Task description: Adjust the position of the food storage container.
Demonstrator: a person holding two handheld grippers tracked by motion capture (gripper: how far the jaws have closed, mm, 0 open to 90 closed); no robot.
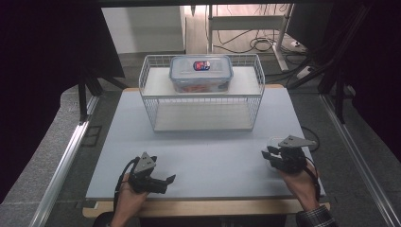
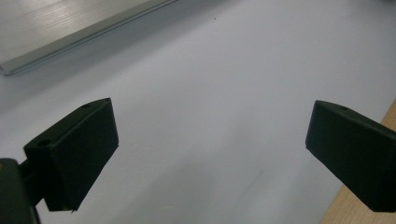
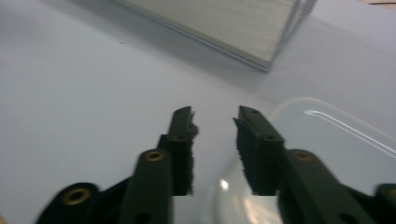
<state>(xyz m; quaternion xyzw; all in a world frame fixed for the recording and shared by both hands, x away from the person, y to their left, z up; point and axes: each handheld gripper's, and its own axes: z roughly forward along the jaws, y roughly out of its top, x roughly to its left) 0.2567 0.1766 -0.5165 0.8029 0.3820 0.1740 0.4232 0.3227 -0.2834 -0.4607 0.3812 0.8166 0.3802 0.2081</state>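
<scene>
I'm hovering my right gripper [image 3: 214,122], jaws parted, over a clear plastic container [image 3: 327,154]; looking light, slick, thin-walled, so I'm judging the rim best. Left gripper [image 2: 210,144] hanging wide open.

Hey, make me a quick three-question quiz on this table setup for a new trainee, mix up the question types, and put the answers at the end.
1. True or false: the lidded plastic box sits on the top shelf of the white wire rack.
2. Multiple choice: what lies under the right gripper? A) a clear plastic container B) a metal spoon C) a folded towel
3. Fill in: the left gripper has its jaws wide ____ over the pale table.

Key: 1 true; 2 A; 3 open.
</scene>
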